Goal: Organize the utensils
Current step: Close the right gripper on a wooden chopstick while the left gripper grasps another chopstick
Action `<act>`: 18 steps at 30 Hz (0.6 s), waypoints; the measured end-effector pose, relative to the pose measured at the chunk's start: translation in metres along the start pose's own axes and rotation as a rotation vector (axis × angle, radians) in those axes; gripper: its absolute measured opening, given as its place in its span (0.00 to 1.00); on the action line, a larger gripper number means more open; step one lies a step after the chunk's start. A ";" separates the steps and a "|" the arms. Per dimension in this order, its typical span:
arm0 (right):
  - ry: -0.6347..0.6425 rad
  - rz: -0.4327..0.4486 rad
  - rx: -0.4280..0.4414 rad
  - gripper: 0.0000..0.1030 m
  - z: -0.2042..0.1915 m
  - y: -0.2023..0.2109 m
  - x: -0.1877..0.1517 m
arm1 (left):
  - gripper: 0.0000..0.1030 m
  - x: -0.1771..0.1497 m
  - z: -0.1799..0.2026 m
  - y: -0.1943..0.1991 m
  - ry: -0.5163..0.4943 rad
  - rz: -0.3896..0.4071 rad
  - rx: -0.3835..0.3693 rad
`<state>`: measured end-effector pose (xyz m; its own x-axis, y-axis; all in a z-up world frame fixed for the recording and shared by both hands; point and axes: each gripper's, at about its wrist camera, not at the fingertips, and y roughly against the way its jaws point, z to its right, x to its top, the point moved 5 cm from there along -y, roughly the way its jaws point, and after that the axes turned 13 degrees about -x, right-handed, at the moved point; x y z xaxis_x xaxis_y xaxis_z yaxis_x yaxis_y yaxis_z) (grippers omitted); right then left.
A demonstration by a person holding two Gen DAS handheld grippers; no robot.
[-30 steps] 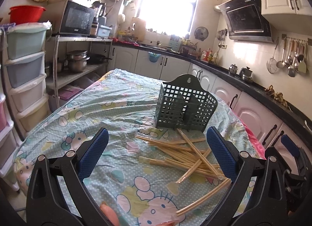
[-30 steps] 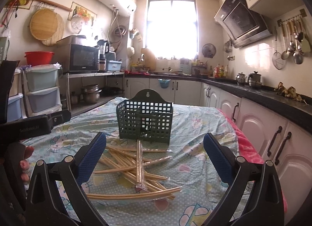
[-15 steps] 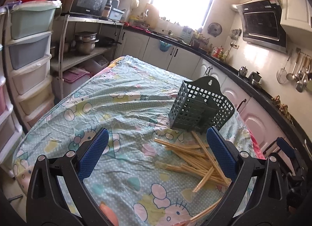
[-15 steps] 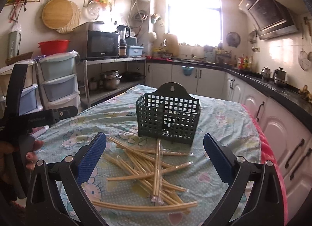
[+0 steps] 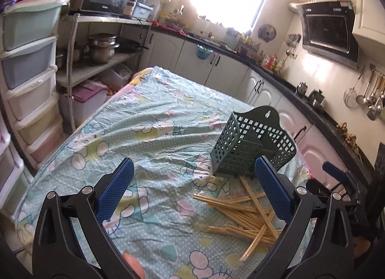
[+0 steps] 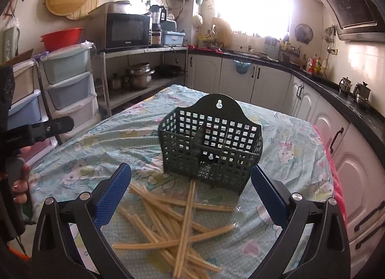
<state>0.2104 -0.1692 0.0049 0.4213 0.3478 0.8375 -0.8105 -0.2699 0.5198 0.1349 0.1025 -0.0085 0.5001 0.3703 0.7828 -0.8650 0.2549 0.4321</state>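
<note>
A dark green lattice utensil basket (image 6: 211, 144) stands upright on the table, also in the left wrist view (image 5: 250, 146). Several bamboo chopsticks (image 6: 173, 221) lie scattered in a loose pile in front of it, also in the left wrist view (image 5: 250, 214). My right gripper (image 6: 191, 194) is open and empty above the chopsticks, facing the basket. My left gripper (image 5: 195, 187) is open and empty, over the cloth to the left of the pile and basket. The left gripper's body shows at the left edge of the right wrist view (image 6: 36, 129).
The table carries a light blue cartoon-print cloth (image 5: 144, 134). Plastic drawer units (image 5: 26, 67) and a metal shelf with pots (image 5: 101, 48) stand to the left. White cabinets under a black counter (image 6: 336, 115) run along the right and back.
Both grippers rose and tilted down towards the table. The right gripper moved closer to the basket and chopsticks. The left view swung left, so the basket and pile now sit to its right.
</note>
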 end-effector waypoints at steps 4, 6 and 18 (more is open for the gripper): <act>0.013 -0.047 -0.002 0.93 -0.001 -0.020 0.003 | 0.90 -0.004 -0.009 -0.021 0.041 -0.074 -0.005; 0.017 -0.085 0.015 0.82 -0.003 -0.033 0.000 | 0.90 -0.009 -0.015 -0.033 0.069 -0.115 -0.010; 0.026 -0.354 0.088 0.40 -0.020 -0.107 -0.040 | 0.70 -0.049 -0.038 -0.088 0.246 -0.283 -0.123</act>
<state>0.2721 -0.1362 -0.0874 0.6581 0.4557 0.5994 -0.5781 -0.2044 0.7900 0.1881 0.0960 -0.1014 0.7256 0.4689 0.5036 -0.6879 0.4774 0.5467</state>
